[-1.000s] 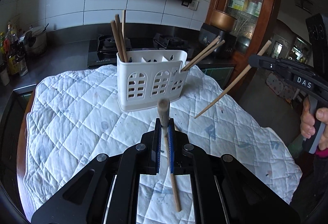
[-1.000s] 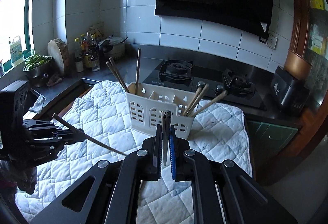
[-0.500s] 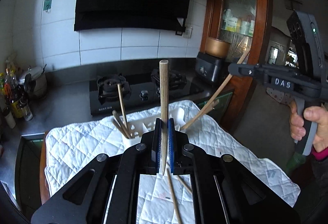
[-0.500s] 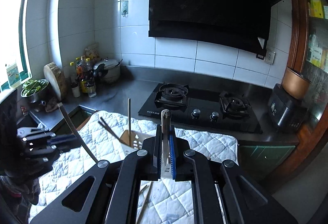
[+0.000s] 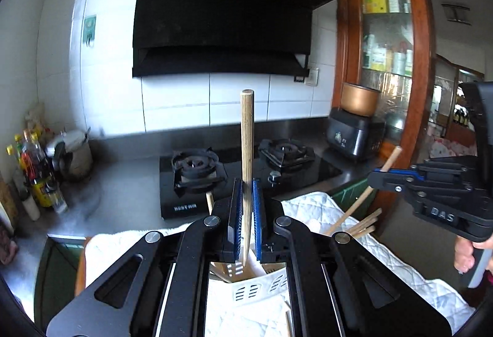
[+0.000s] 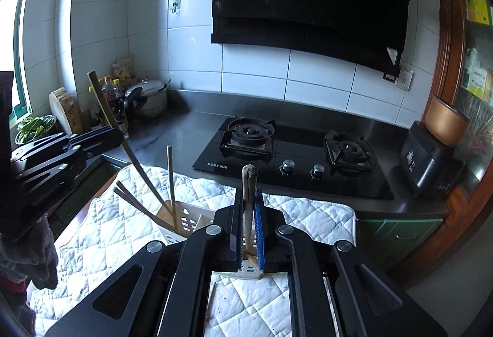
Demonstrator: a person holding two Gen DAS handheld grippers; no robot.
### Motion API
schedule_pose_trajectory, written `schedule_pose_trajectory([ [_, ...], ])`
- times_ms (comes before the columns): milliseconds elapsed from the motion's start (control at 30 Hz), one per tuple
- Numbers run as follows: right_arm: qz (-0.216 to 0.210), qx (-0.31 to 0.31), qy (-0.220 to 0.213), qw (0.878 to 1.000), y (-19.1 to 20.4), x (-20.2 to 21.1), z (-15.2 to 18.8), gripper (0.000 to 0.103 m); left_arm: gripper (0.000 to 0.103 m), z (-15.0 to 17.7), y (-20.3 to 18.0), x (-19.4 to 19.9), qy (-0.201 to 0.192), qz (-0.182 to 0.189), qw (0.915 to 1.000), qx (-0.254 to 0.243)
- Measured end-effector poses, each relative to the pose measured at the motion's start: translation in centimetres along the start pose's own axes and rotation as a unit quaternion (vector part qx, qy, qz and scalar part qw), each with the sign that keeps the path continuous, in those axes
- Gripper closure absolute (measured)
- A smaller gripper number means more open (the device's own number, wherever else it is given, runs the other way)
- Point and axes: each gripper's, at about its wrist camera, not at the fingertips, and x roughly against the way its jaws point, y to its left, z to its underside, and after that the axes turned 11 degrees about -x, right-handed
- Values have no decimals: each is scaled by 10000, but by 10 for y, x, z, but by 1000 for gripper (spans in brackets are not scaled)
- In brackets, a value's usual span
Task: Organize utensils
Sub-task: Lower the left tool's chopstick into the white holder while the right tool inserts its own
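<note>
My left gripper (image 5: 245, 193) is shut on a wooden chopstick (image 5: 247, 133) that stands upright between the blue pads. Its lower tip hangs just over the white slotted utensil caddy (image 5: 246, 290), which is partly hidden under the jaws. My right gripper (image 6: 249, 196) is shut on a second chopstick (image 6: 249, 179), directly above the caddy (image 6: 188, 219). In the left wrist view the right gripper (image 5: 376, 176) slants its stick (image 5: 360, 201) down to the caddy's right end. In the right wrist view the left gripper (image 6: 115, 135) slants its stick (image 6: 132, 158) into the left end.
Several chopsticks (image 6: 170, 179) stand in the caddy, which sits on a white quilted cloth (image 6: 104, 232). Behind it are a black gas hob (image 6: 295, 152), a range hood, bottles and a pot (image 6: 148, 96) at left, and a cooker (image 5: 354, 133) and wooden cabinet at right.
Both grippers have risen and closed in over the caddy, so it has slid under the jaws. Both held chopsticks now stand steeper, with their lower ends at the caddy.
</note>
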Motion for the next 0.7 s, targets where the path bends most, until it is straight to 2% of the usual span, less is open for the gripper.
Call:
schedule_pose_trajectory([
  [233,65,-28,247,9997,-4,-22,15,96,98,24,7,-31,350,103,9992,147],
  [433,93,-59,386,9992,-5,-36,26,96,97,39,9,-42,564,194,9981,153],
  [700,28,-119,343,9993,-6,-35,30,95,94,44,9,-41,586,226,9979,181],
])
